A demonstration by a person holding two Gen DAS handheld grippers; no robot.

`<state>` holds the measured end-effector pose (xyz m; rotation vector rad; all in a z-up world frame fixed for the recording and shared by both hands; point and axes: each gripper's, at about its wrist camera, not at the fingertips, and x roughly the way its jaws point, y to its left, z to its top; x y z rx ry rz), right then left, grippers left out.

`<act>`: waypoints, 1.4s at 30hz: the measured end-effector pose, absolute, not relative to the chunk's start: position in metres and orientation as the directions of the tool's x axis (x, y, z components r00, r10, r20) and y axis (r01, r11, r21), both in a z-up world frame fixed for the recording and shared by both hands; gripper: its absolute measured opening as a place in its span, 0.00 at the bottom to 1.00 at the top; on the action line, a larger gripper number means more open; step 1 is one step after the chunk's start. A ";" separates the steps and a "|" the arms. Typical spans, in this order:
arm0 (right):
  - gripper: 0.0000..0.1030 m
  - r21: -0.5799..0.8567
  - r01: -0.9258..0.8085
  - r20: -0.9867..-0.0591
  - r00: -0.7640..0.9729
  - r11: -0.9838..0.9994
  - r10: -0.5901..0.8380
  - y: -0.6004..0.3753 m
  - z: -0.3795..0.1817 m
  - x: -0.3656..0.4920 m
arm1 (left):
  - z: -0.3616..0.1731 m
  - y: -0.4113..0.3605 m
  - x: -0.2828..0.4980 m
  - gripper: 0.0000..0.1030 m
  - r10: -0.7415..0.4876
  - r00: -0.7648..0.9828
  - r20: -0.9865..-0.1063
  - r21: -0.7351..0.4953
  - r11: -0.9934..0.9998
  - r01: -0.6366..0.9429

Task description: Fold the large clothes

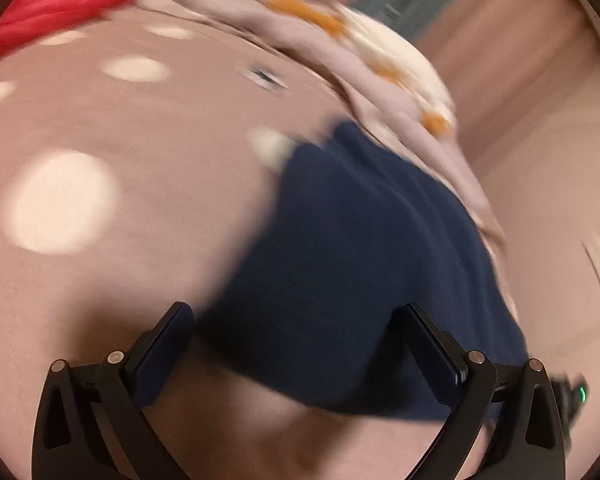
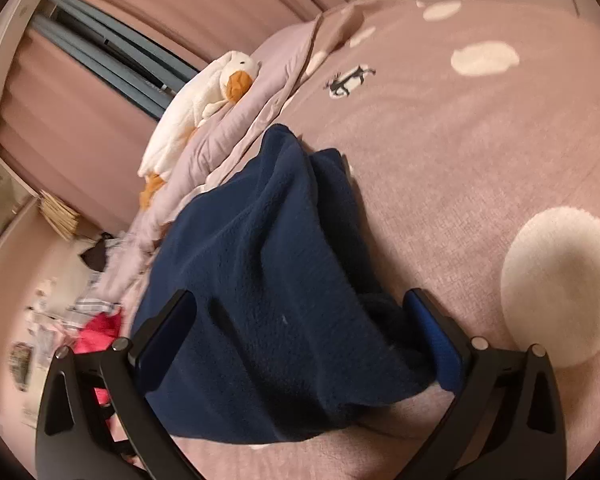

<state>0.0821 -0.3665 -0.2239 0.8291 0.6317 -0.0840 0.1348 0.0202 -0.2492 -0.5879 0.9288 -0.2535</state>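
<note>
This was a bedroom in a home. A bed spread with a pink cover dotted with fuzzy white circles [image 2: 480, 184] filled most of both views. A white plush duck with an orange bill [image 2: 204, 108] lay on a rumpled mauve quilt [image 2: 236, 132] at its far left edge, and pink pleated curtains [image 2: 80, 120] hung beyond. Loose clothes lay heaped on the floor [image 2: 72, 312] at left.

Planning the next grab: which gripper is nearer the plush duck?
Hard to tell: both grippers, left and right, hang open over the navy fleece, with the plush duck well beyond it.
</note>
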 end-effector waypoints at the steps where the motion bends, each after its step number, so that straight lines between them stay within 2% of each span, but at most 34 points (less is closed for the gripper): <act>1: 1.00 0.653 0.321 -0.569 0.806 0.686 0.164 -0.360 -0.225 0.084 | -0.252 0.010 0.137 0.98 -0.476 0.554 -0.683 -0.588 0.808 -0.030; 3: 1.00 0.679 0.321 -0.563 0.805 0.660 0.187 -0.357 -0.228 0.085 | -0.251 -0.012 0.139 0.98 -0.515 0.549 -0.658 -0.589 0.807 0.051; 6: 1.00 0.699 0.327 -0.574 0.787 0.636 0.226 -0.357 -0.230 0.083 | -0.254 -0.022 0.153 0.98 -0.573 0.529 -0.627 -0.638 0.766 0.074; 9: 1.00 0.747 0.317 -0.546 0.794 0.584 0.268 -0.360 -0.231 0.080 | -0.262 -0.005 0.174 0.98 -0.669 0.527 -0.524 -0.785 0.619 0.006; 12: 1.00 0.812 0.284 -0.491 0.805 0.510 0.334 -0.361 -0.234 0.072 | -0.269 0.010 0.193 0.98 -0.720 0.526 -0.453 -0.867 0.492 -0.072; 15: 1.00 0.833 0.280 -0.477 0.800 0.478 0.363 -0.356 -0.232 0.067 | -0.268 0.002 0.208 0.98 -0.727 0.497 -0.473 -0.856 0.512 -0.067; 20: 1.00 0.809 0.317 -0.542 0.729 0.494 0.419 -0.336 -0.229 0.070 | -0.262 -0.015 0.213 0.98 -0.683 0.526 -0.507 -0.802 0.597 0.001; 23: 1.00 0.898 0.239 -0.418 0.724 0.369 0.548 -0.321 -0.236 0.072 | -0.259 -0.021 0.214 0.98 -0.674 0.528 -0.516 -0.784 0.620 0.025; 24: 1.00 0.907 0.240 -0.405 0.727 0.347 0.555 -0.320 -0.237 0.075 | -0.259 -0.021 0.215 0.98 -0.676 0.530 -0.512 -0.785 0.619 0.031; 28: 0.97 0.869 0.305 -0.463 0.779 0.390 0.422 -0.337 -0.234 0.089 | -0.257 -0.020 0.217 0.93 -0.643 0.555 -0.527 -0.775 0.632 -0.003; 33: 0.99 0.873 0.336 -0.457 0.816 0.352 0.354 -0.349 -0.239 0.091 | -0.255 -0.024 0.216 0.87 -0.635 0.554 -0.539 -0.771 0.637 -0.021; 39: 0.99 0.767 0.347 -0.538 0.806 0.540 0.247 -0.330 -0.229 0.105 | -0.260 -0.013 0.221 0.75 -0.646 0.547 -0.533 -0.797 0.600 -0.069; 42: 0.89 0.684 0.346 -0.569 0.804 0.642 0.172 -0.322 -0.227 0.113 | -0.257 -0.017 0.220 0.69 -0.617 0.563 -0.550 -0.770 0.635 -0.058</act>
